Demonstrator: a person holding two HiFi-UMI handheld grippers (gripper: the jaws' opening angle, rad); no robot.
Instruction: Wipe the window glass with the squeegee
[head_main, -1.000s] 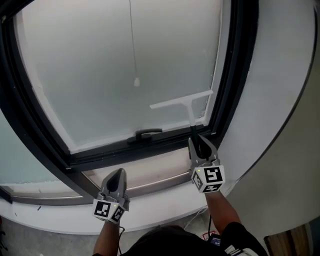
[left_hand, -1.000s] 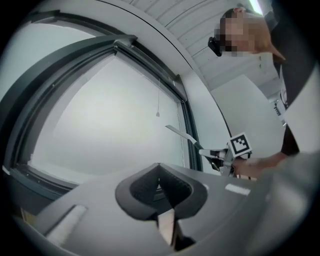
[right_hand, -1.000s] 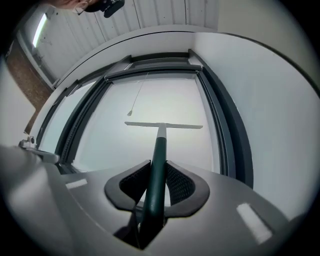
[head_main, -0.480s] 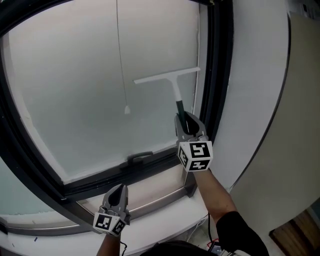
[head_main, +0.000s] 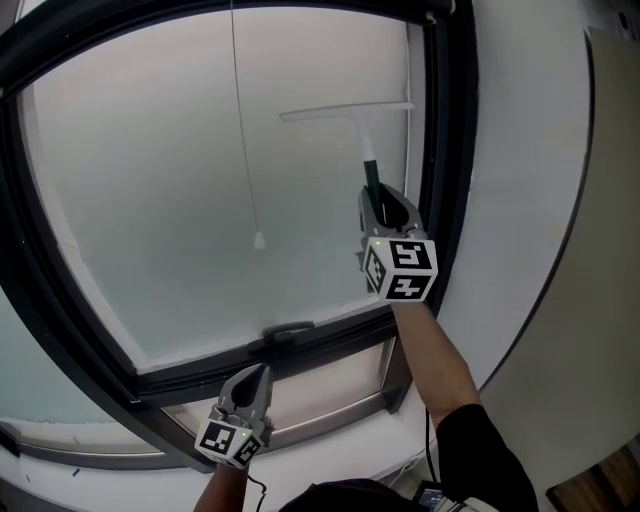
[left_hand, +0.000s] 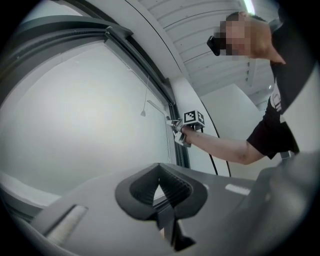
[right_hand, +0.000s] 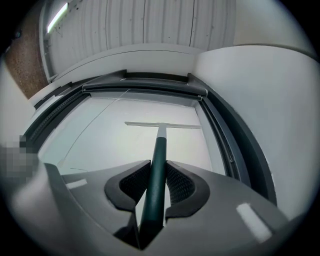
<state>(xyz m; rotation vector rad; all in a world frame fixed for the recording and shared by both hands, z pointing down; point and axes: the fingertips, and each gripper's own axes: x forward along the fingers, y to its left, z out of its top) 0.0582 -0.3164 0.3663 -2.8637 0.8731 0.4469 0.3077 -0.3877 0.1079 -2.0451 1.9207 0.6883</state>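
Raised higher, right gripper (head_main: 379, 203) clamps squeegee (head_main: 362, 135), handle upright, blade level; left gripper (head_main: 257, 380) closed.

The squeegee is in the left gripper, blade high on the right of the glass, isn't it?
No: the right gripper holds the squeegee, jaws shut on its handle, as the right gripper view shows. Its blade is high on the right of the glass.

Head view faces the window glass (head_main: 180, 170); both gripper views look up across it, closer
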